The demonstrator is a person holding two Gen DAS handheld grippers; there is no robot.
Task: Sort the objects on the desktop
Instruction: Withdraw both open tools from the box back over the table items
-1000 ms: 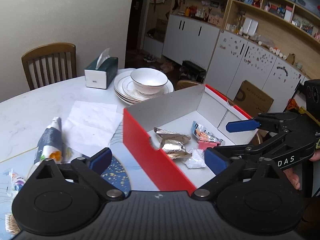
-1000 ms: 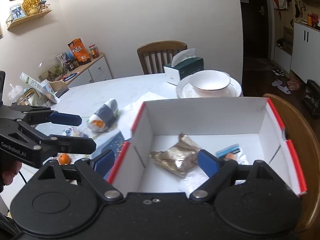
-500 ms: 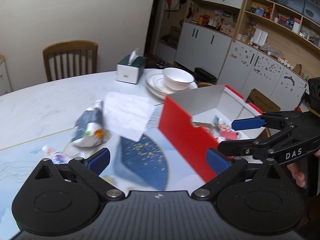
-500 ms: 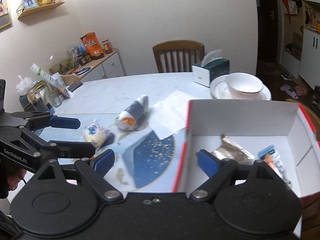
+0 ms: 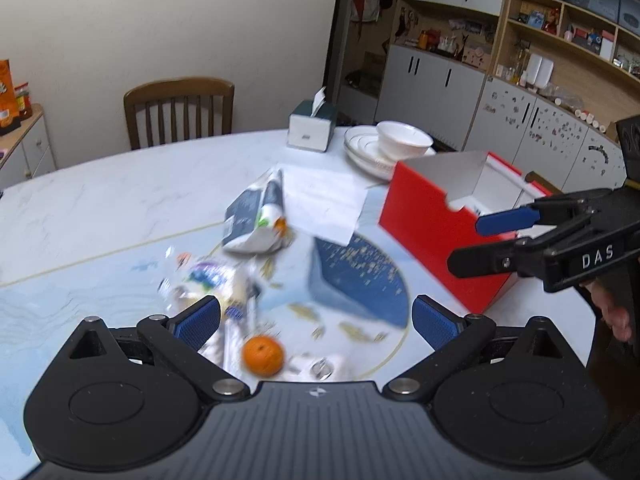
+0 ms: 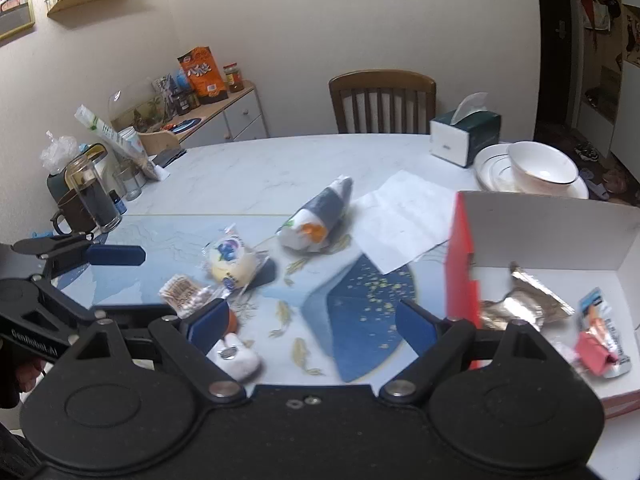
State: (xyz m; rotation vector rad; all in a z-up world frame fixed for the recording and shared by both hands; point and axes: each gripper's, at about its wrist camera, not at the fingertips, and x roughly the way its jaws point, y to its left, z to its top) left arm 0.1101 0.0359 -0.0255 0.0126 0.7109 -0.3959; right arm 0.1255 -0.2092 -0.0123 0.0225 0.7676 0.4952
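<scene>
Hovering above the marble table (image 5: 120, 200), the left gripper (image 5: 316, 320) has its blue-padded jaws spread wide with nothing between them. From the left wrist view, an orange (image 5: 263, 356) lies at 6 o'clock, close to the camera, between the two pads but below them on the table. A blurred clear-wrapped snack (image 5: 204, 276) lies at 9 o'clock from the orange. A blue-and-white snack bag (image 5: 256, 216) lies at 12 o'clock from the orange, beside a white paper sheet (image 5: 324, 204).

The right gripper (image 6: 312, 324) is likewise wide open and empty; it also appears at 3 o'clock in the left wrist view (image 5: 492, 240), in front of the red box (image 5: 432, 232). From the right wrist view, the red box (image 6: 460, 264) stands at 3 o'clock with white inner walls. It contains a crumpled foil wrapper (image 6: 524, 304) and a small printed packet (image 6: 600, 320).

At 9 o'clock from the gripper centre lies a round wrapped bun (image 6: 232, 260) with a small printed sachet (image 6: 184, 292) just beside it. A white wrapped item (image 6: 236, 356) lies near the left pad. The snack bag (image 6: 320, 216) sits at 12 o'clock.

At the far table edge stand a green tissue box (image 6: 464, 136) and a white bowl (image 6: 544, 168) on stacked plates (image 6: 492, 168).
</scene>
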